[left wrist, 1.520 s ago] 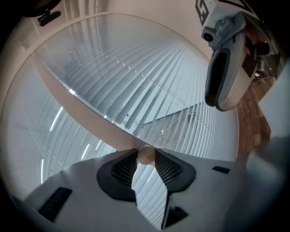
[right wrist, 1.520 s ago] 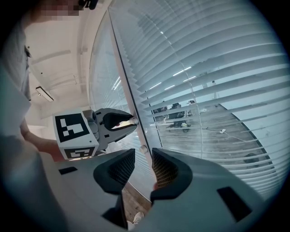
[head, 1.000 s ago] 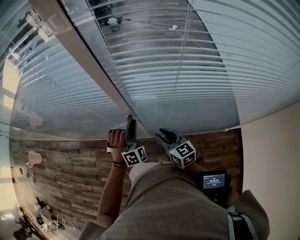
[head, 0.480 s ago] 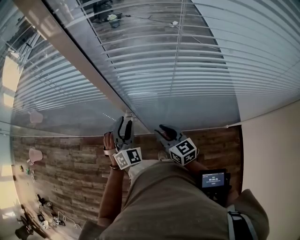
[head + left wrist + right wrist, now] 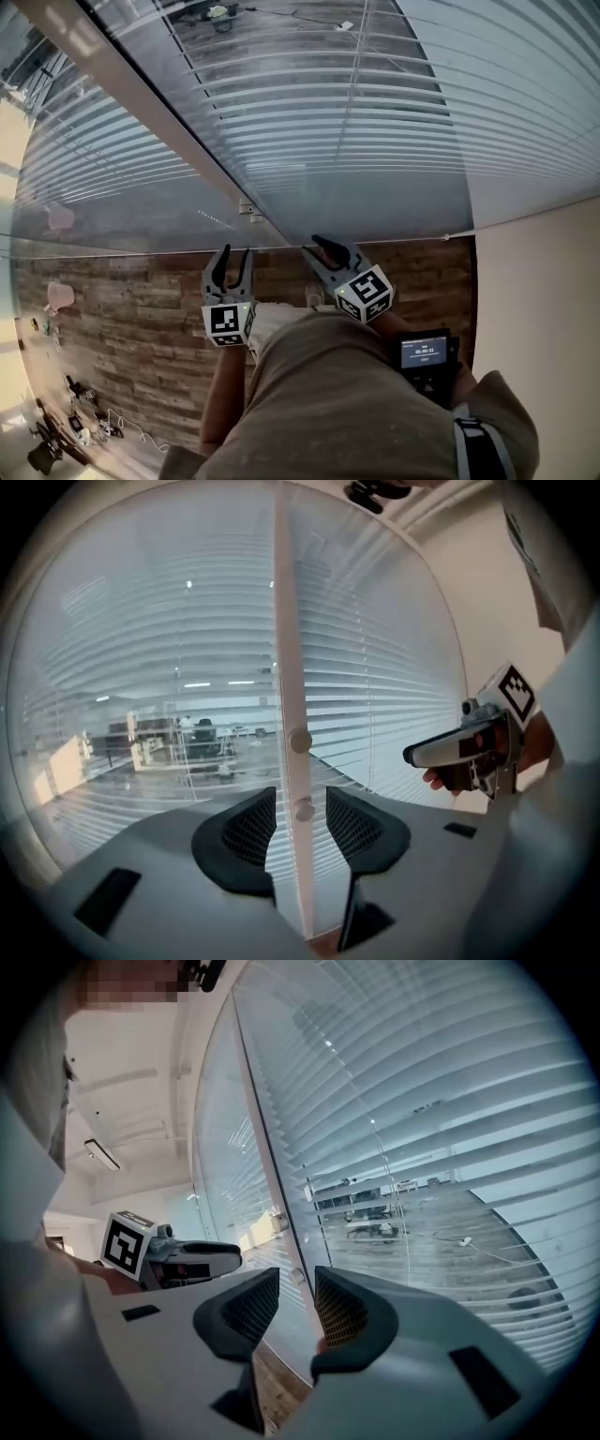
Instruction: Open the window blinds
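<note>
Wooden floor beneath pale blinds

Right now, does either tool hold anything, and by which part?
Nothing. The left tool, jaws just opened, and right tool both stand open and empty.

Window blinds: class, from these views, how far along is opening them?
Done: the blinds' slats are tilted, so the room beyond shows through. In hand: left gripper has just been opening its jaws, empty, lined up with the frame post; right gripper is open too. Left: perhaps raising them; they hang full length.
</note>
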### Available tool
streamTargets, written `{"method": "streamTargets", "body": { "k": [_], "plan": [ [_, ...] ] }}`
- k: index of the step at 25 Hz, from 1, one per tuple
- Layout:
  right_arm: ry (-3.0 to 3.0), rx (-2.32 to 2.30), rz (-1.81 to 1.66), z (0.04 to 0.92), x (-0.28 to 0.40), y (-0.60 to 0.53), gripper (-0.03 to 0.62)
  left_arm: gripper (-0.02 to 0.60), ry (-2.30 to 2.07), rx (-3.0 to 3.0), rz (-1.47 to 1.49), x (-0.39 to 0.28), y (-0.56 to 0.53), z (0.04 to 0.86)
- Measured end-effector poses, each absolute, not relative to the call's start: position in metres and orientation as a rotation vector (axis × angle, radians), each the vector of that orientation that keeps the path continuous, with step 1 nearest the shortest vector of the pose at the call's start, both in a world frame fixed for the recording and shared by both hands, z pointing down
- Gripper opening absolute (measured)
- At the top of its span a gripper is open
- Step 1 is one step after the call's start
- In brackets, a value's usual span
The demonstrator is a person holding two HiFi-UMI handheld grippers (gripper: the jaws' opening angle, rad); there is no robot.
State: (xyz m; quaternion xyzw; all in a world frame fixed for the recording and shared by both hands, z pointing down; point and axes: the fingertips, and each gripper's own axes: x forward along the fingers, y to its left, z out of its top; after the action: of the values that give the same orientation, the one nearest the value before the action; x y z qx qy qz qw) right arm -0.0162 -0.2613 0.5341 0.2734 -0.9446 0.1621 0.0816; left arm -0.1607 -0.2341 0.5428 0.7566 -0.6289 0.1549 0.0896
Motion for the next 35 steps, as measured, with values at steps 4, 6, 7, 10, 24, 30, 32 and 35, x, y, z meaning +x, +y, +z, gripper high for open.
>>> {"method": "streamTargets", "body": {
  "k": [4, 6, 7, 10, 24, 30, 32, 35],
  "plan": [
    [-2.806, 0.818, 0.487, 0.537, -0.019, -0.263, 0.124, 0.136, -1.9, 2.133, 0.424, -0.171, -0.23, 0.552],
    [-2.803, 0.81, 0.494, 0.538, -0.02, -0.259, 0.112, 0.113, -1.904, 2.13, 0.403, -0.168, -0.224, 0.551],
    [-2.804, 0.804, 0.491, 0.537, -0.02, -0.256, 0.112, 0.099, -1.904, 2.134, 0.389, -0.167, -0.221, 0.55],
    [-2.805, 0.79, 0.455, 0.534, -0.026, -0.257, 0.11, 0.017, -1.877, 2.079, 0.347, -0.175, -0.22, 0.558],
    [-2.777, 0.833, 0.464, 0.524, -0.067, -0.248, 0.11, 0.015, -1.641, 1.964, 0.114, -0.206, -0.204, 0.563],
    [-2.762, 0.909, 0.507, 0.528, -0.099, -0.238, 0.11, 0.015, -1.499, 2.057, 0.143, -0.206, -0.193, 0.559],
    [-2.751, 0.935, 0.514, 0.532, -0.111, -0.225, 0.11, 0.015, -1.46, 2.098, 0.167, -0.209, -0.178, 0.56],
    [-2.734, 0.96, 0.492, 0.53, -0.138, -0.199, 0.11, 0.015, -1.412, 2.155, 0.187, -0.224, -0.15, 0.556]
  ]
}}
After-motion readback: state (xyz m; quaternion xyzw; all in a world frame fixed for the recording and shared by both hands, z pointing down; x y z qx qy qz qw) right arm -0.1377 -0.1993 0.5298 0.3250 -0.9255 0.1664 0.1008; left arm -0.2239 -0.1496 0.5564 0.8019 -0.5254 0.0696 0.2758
